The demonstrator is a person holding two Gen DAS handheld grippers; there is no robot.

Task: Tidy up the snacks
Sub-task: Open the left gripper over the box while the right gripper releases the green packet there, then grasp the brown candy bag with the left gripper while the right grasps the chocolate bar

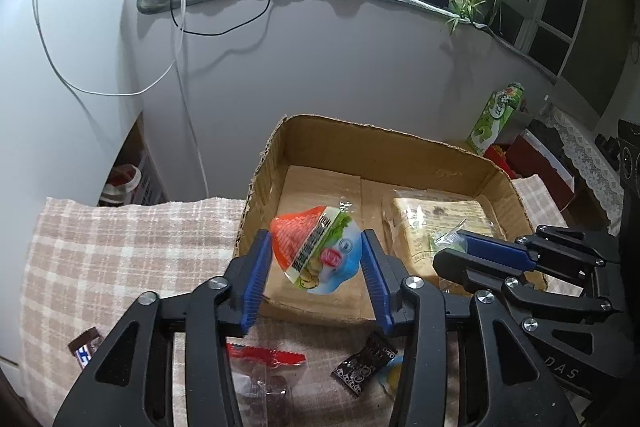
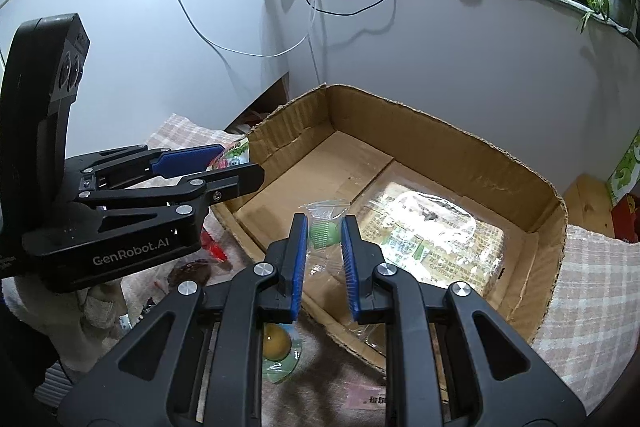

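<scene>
My left gripper [image 1: 316,259] is shut on an orange and blue jelly cup [image 1: 316,251], held over the near left part of an open cardboard box [image 1: 360,143]. My right gripper [image 2: 324,239] is shut on a small green snack in a clear wrapper [image 2: 324,227], over the box's near edge [image 2: 280,131]. A large wrapped cake [image 1: 436,227] lies in the box's right half; it also shows in the right wrist view [image 2: 432,227]. The right gripper shows in the left wrist view [image 1: 460,247], the left gripper in the right wrist view [image 2: 236,163].
The box stands on a checked cloth [image 1: 120,235]. In front of it lie a red-topped clear bag [image 1: 264,359], a dark wrapper [image 1: 360,359], a brown bar [image 1: 84,343] and a yellow jelly cup [image 2: 280,343]. A green carton [image 1: 496,115] stands behind right.
</scene>
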